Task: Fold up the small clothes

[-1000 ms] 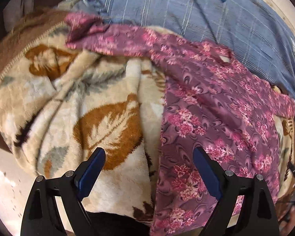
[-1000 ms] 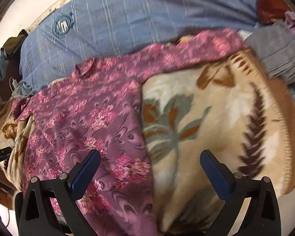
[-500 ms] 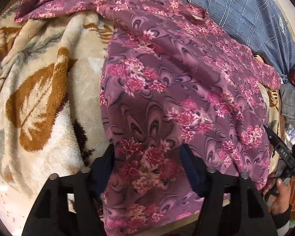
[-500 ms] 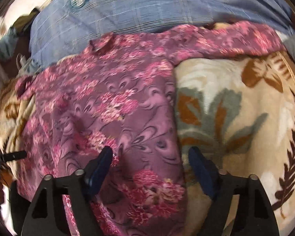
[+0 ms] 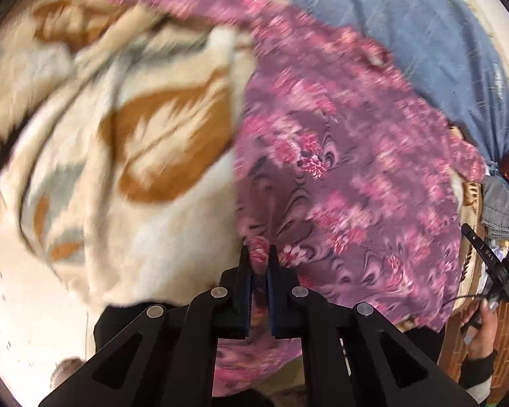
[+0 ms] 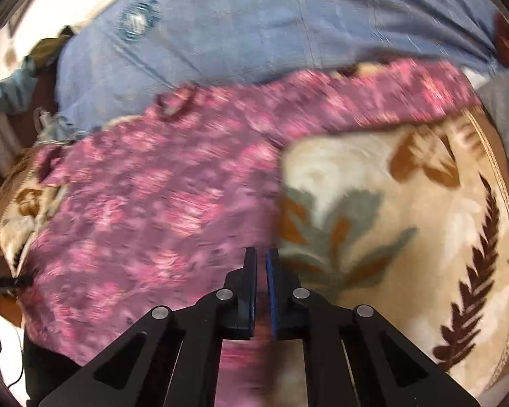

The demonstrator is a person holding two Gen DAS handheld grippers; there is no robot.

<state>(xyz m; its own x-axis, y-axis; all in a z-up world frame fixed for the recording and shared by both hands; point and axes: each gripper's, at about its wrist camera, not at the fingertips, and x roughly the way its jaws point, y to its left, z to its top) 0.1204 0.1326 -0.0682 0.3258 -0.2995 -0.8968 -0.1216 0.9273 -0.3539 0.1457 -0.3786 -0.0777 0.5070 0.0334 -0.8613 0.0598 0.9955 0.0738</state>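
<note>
I have both the left gripper (image 5: pixel 258 254) and the right gripper (image 6: pixel 260 257) pinching the near hem of the floral top (image 5: pixel 349 156), which spreads ahead of the jaws over the leaf-patterned blanket (image 5: pixel 135 129).

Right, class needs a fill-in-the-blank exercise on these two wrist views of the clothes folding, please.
1. The left tongs are shut on the ____ edge of the purple floral garment.
2. The garment lies on a cream blanket patterned with ____.
3. Beyond the garment lies a ____ checked cloth.

Missing words: near; leaves; blue
</note>
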